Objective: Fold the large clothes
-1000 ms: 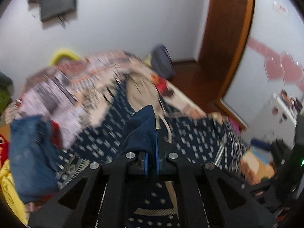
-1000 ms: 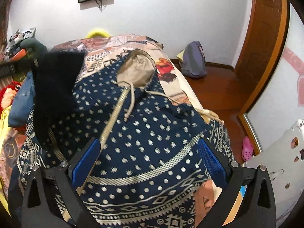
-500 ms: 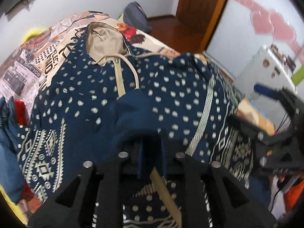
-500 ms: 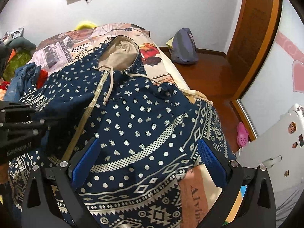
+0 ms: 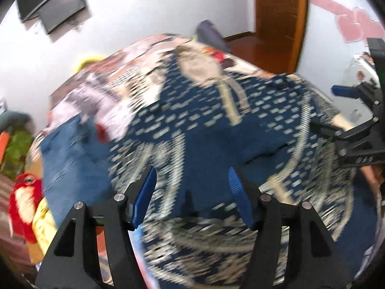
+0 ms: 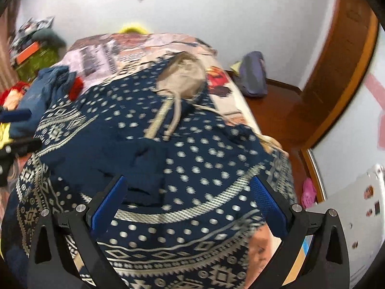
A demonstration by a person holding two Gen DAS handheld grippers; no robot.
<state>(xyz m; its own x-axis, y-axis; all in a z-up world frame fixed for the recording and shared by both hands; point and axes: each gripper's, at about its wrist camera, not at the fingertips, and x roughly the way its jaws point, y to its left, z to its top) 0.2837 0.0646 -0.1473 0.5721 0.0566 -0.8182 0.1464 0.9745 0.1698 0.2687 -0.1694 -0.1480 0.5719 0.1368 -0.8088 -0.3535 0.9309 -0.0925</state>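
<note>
A navy hoodie (image 6: 192,154) with white dots, patterned bands and a beige hood (image 6: 185,79) lies spread on the bed; it also shows blurred in the left wrist view (image 5: 216,130). Its left sleeve (image 6: 144,168) lies folded across the chest, plain dark side up. My left gripper (image 5: 192,197) is open and empty above the hoodie's lower left part. My right gripper (image 6: 187,202) is open and empty above the hem. The right gripper shows at the right edge of the left wrist view (image 5: 356,120).
The bed (image 6: 134,45) has a printed cover. Blue jeans (image 6: 50,84) and red cloth (image 6: 75,86) lie at its left side. A purple backpack (image 6: 252,74) sits on the wooden floor beside a brown door (image 6: 344,67). A white cabinet (image 6: 349,216) stands at right.
My left gripper carried the sleeve across the hoodie, then opened and let it go. The sleeve now lies on the chest. The left gripper has pulled back; the right stayed open.
</note>
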